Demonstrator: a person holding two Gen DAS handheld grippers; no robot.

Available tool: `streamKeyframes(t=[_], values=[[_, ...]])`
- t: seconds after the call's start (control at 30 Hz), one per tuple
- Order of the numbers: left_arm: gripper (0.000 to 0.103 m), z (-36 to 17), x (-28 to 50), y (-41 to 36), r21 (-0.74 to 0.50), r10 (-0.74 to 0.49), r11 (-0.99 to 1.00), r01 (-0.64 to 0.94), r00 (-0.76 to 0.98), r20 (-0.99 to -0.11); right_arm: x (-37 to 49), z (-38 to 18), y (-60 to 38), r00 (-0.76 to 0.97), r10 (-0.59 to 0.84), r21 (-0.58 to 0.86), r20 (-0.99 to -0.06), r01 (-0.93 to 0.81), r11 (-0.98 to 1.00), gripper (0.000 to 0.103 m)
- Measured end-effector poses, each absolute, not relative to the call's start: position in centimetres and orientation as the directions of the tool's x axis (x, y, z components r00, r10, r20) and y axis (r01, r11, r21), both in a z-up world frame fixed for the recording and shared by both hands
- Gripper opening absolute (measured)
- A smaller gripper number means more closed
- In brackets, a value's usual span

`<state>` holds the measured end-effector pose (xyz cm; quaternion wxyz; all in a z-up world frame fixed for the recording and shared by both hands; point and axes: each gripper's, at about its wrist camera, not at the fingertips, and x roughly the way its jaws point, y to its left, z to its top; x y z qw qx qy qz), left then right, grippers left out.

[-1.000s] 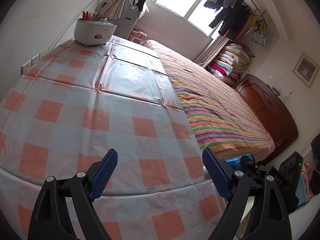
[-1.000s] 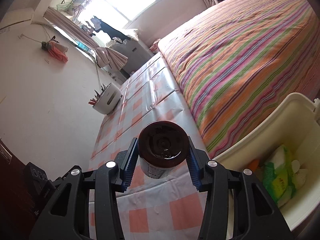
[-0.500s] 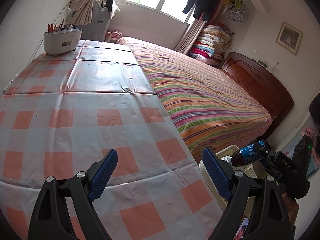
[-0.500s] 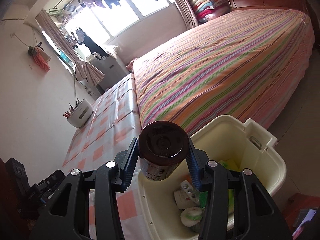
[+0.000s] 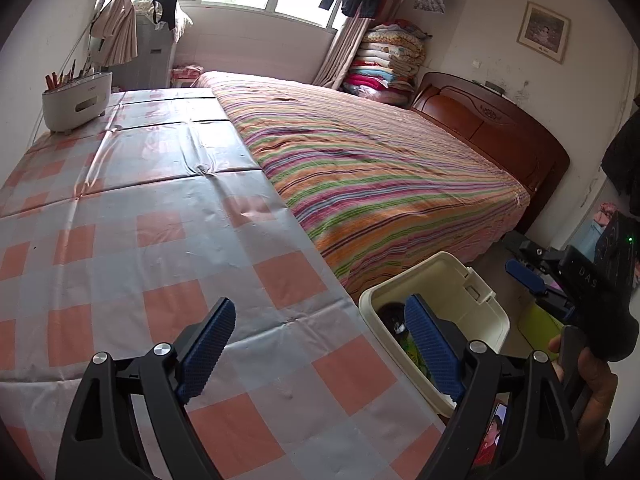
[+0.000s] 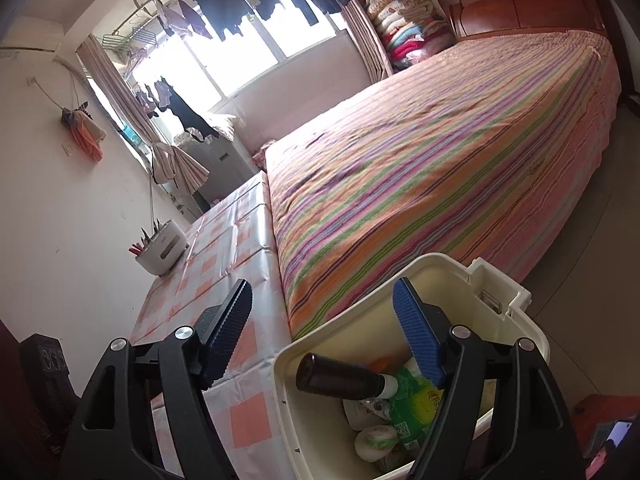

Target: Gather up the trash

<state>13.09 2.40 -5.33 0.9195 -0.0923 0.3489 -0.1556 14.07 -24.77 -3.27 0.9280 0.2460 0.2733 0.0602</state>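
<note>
Your right gripper (image 6: 322, 326) is spread wide and empty above the cream bin (image 6: 504, 304). The brown bottle (image 6: 340, 376) lies on its side inside, atop green wrappers (image 6: 412, 404). Your left gripper (image 5: 320, 344) gapes wide over the checked tablecloth (image 5: 160, 240). Beyond lie the striped bed (image 5: 380, 168) and a white utensil holder (image 5: 76, 100).
</note>
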Motion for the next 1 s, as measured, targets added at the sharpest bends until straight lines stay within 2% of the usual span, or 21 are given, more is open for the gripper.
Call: streamKeyframes(t=[0.43,0.7,1.0], values=[[0.084,-5.4,12.1,-3.2,-0.223,-0.421,0.904,0.364,0.674,-0.608,10.9,-0.6,-25.4,0.928,0.141,0.407,-0.345,0.013,0.913,0.082],[0.084,-6.0,11.8,-5.2,-0.197,-0.427,0.896,0.398,0.653,-0.626,11.4,-2.7,-26.6,0.917,0.147,0.447,-0.370,0.038,0.894,0.082],[0.084,-6.5,11.6,-5.9,-0.185,-0.420,0.897,0.402,0.644,-0.640,11.7,-4.4,-26.0,0.900,0.132,0.408,-0.416,0.055,0.911,0.082]])
